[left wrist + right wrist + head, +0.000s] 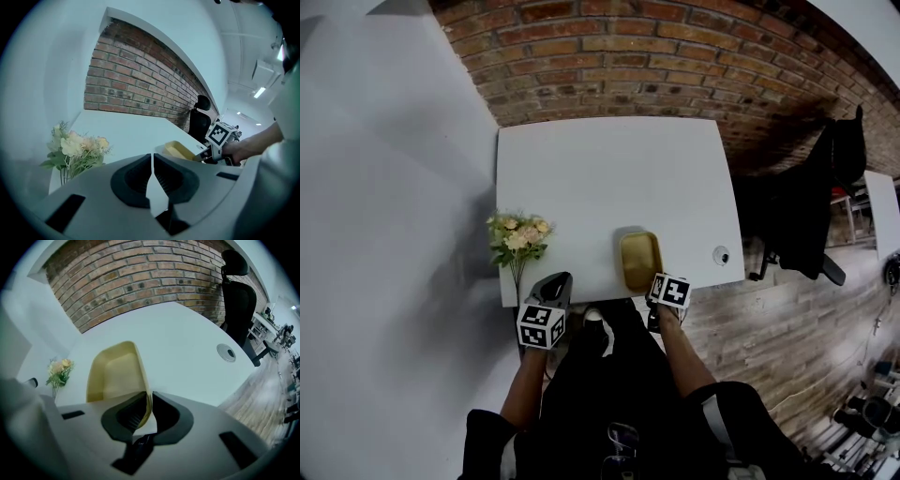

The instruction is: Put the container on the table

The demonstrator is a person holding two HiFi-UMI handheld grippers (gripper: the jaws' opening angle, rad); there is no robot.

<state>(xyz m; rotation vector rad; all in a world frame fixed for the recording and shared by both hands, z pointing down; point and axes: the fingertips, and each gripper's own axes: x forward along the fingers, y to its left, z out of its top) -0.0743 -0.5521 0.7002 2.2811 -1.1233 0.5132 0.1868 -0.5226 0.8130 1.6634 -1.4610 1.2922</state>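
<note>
My left gripper (553, 287) hangs closest to me, just short of the table's near edge. In the left gripper view (153, 161) its jaws stand drawn together to a thin slit with nothing between them. My right gripper (654, 286) sits at the same edge, further to my right, and its own view (148, 409) shows the jaws pinched on the near wall of the container (115, 376). That wall stands upright between the pads.

The container (639, 260) is a shallow yellow tub with rounded corners. It lies over the near strip of the white table (609, 178), right of the middle, with its open side up. I cannot tell whether its bottom is fully down on the tabletop. The left gripper view catches it from the side (180, 151).

At the table's near left corner stands a bunch of pale flowers (520, 236), well apart from the tub. A round cable grommet (721, 255) sits near the right edge. Beyond the table's far edge rises a brick wall (656, 56), and a black office chair (811, 206) stands off the table's right side.
</note>
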